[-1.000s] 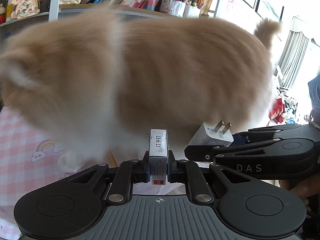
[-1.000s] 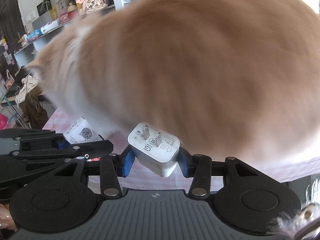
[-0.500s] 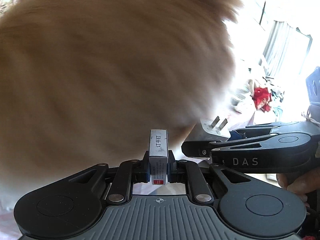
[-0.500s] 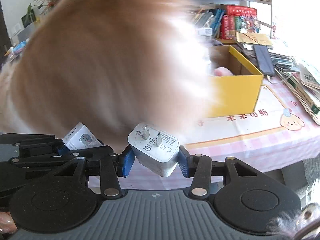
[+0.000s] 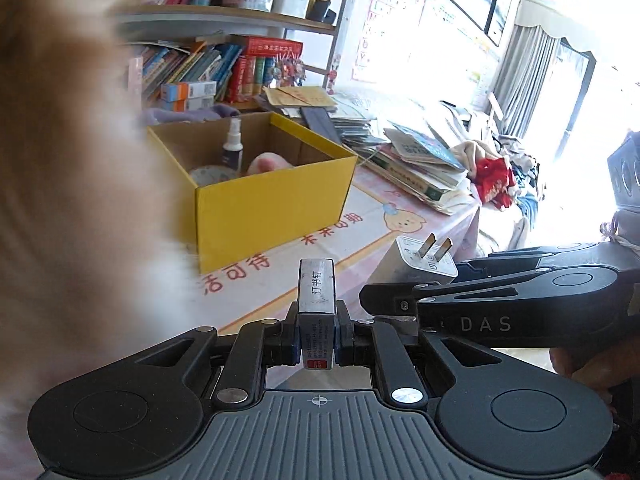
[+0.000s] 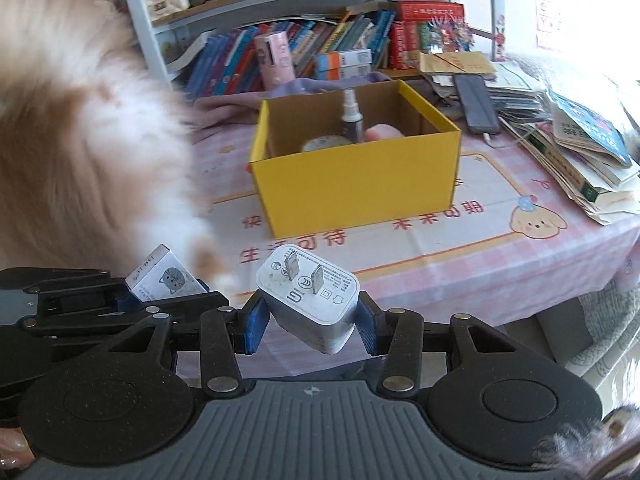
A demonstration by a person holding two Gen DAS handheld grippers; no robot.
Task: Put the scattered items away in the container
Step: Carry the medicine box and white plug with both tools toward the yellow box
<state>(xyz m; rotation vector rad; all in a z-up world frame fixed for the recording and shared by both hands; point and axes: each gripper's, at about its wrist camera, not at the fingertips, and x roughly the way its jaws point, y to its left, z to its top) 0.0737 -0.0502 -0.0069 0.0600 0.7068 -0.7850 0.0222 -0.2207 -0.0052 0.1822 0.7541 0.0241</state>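
My left gripper is shut on a small staple box, held upright above the table's near edge. My right gripper is shut on a white plug charger, prongs up; it also shows in the left wrist view. The staple box shows at the left of the right wrist view. The open yellow cardboard box stands ahead on the pink tablecloth, holding a spray bottle, a tape roll and a pink item. It also shows in the left wrist view.
A blurred orange-and-white cat fills the left side, close to the box. Stacked books and papers lie at the right, with a dark phone. A bookshelf stands behind. The table edge drops off at the right.
The cat has moved left out of the middle of both views, uncovering the yellow box and table. Both grippers keep their hold and have barely moved.
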